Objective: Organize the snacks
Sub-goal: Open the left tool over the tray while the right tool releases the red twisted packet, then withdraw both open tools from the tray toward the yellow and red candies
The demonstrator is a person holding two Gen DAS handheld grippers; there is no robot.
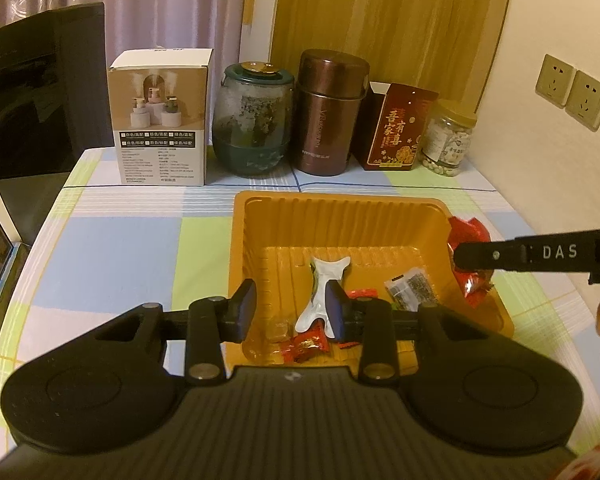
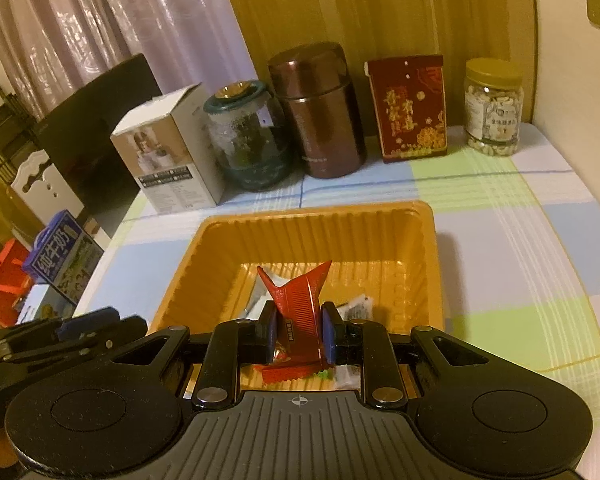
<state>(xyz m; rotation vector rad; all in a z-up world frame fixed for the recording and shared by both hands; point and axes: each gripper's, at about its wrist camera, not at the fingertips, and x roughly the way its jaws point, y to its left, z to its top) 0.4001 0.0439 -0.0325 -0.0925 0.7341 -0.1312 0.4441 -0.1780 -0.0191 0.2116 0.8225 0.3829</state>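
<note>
Risk: the thin ribbed orange tray (image 2: 380, 236) may skid on the checked cloth of the bench (image 2: 540, 240) if bumped. The right gripper (image 2: 298, 334) clamps a crinkly red wrapper (image 2: 300, 296) above the tray; slippage drops it early. The left gripper (image 1: 292, 308) stands parted around a glossy white wrapper (image 1: 320, 296) that rests in the tray.

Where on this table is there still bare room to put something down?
Bare cloth lies left of the orange tray, in front of the white box, and right of the tray toward the wall. The back edge is crowded: box, glass jar, brown flask, red carton, nut jar.
</note>
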